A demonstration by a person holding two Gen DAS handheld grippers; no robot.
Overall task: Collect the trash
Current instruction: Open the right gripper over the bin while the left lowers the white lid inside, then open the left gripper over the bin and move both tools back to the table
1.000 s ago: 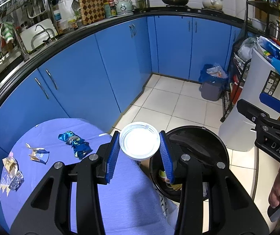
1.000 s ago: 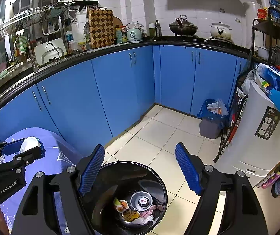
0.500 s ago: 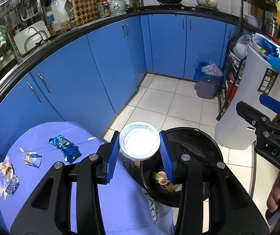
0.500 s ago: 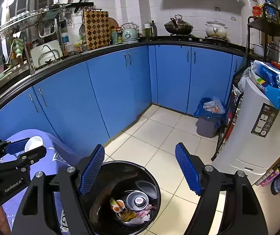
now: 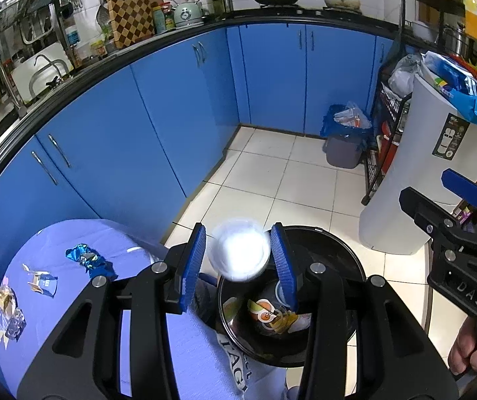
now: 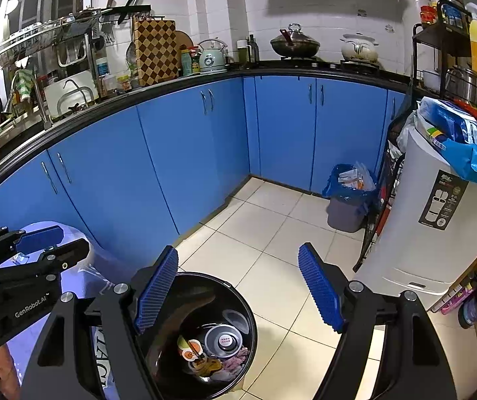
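your left gripper (image 5: 238,263) has its jaws just apart from the white cup (image 5: 239,254), which sits blurred between the blue pads with a sliver of gap on each side, so it looks released rather than clamped; your right gripper (image 6: 238,291) stands wide with nothing in it, above the black bin (image 6: 238,290). the cup hangs over the near rim of the bin, on the side that touches the blue-covered table (image 5: 71,300), not over the middle. that is the risk: dropped from there it could clip the rim, tip, and roll onto the cloth or the tiled floor (image 5: 271,180), and anything left inside it would spill. the bin already holds a lid and food wrappers (image 6: 211,350), so a light cup might also bounce off them. three scraps are left on the table: the blue foil wrapper (image 5: 88,260), the torn packet (image 5: 40,280) and the crumpled pieces (image 5: 6,310) near the edge. reach for those carefully, since dragging a pad across the cloth could pull it and slide the lot off the edge.
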